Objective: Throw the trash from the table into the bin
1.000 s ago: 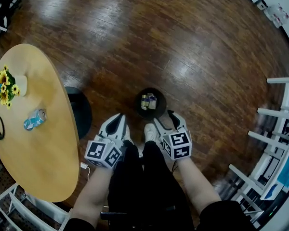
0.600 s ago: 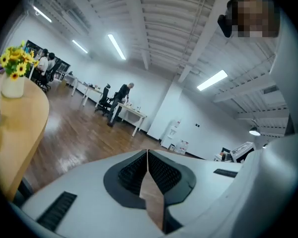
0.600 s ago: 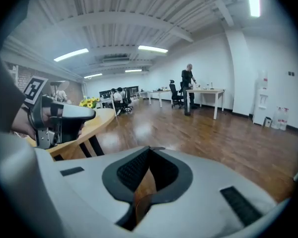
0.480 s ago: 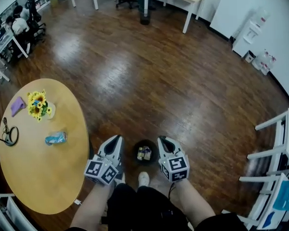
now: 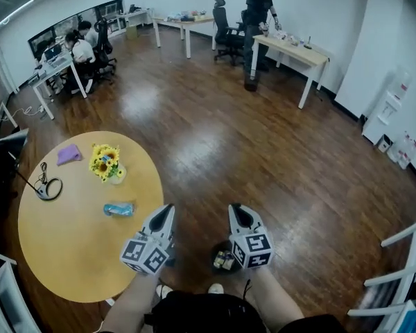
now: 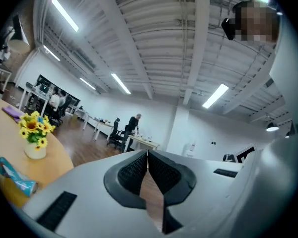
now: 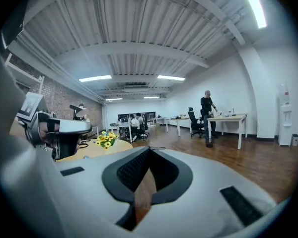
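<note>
Head view, left gripper (image 5: 168, 209), right gripper (image 5: 234, 209) level

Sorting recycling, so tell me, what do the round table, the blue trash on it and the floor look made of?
Round table: pale wood or laminate, matte, even tan surface.
Blue trash: probably a thin plastic wrapper, crumpled, slightly shiny.
Floor: dark wood planks, glossy, reflecting the lights.

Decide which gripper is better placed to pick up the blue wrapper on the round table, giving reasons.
Left. The left gripper hangs beside the edge of the table, near the blue wrapper; the right gripper is farther off, by the bin. Both are shut and empty.
</note>
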A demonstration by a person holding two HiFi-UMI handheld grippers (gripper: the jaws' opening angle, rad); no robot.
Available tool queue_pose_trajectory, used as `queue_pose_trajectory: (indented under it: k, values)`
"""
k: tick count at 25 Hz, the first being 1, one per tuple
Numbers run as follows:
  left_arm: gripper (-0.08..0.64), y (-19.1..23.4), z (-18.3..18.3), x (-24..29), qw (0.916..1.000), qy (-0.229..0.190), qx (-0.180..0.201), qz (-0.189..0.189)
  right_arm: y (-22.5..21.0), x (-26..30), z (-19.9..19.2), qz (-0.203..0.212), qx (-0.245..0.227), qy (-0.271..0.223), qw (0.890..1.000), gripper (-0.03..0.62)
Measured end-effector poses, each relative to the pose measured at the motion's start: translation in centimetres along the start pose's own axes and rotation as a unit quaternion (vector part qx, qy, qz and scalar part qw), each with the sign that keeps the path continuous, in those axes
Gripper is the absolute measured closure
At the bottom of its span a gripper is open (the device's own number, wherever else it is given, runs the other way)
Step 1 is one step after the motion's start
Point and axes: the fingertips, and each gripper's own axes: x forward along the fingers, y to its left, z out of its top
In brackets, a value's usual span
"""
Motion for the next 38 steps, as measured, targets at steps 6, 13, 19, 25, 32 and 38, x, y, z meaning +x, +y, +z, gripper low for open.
queue_pose_trajectory:
  k: [6, 13, 19, 25, 32, 38]
  values:
    - [0.555, 8.1, 4.8, -6.1, 0.9948, -0.051, -0.004, 0.088, 8.5, 6.6, 2.3, 0.075, -0.015, -0.006, 0.997, 0.589]
    - [0.555, 15.5, 10.4, -14.6, 0.9776, -0.101, 0.036, 0.181, 20.1, 12.1, 3.8, 0.184, -0.064, -0.008, 0.981, 0.589]
    - [0.555, 21.0, 12.1, -23.3, 0.9571, -0.123, 0.05, 0.258, 28.8, 14.6, 3.1, 0.25, -0.087, 0.001, 0.964, 0.589]
    - [0.555, 23.4, 14.1, -30.6, 0.939, -0.125, 0.086, 0.309, 37.8, 15.8, 2.4, 0.315, -0.1, 0.003, 0.944, 0.589]
    - [0.56, 25.1, 16.4, -37.9, 0.9152, -0.136, 0.108, 0.363, 44.6, 15.8, 1.3, 0.363, -0.118, 0.002, 0.924, 0.589]
    - [0.56, 26.1, 16.9, -39.3, 0.9081, -0.145, 0.109, 0.377, 46.8, 16.6, 0.6, 0.378, -0.124, 0.008, 0.917, 0.589]
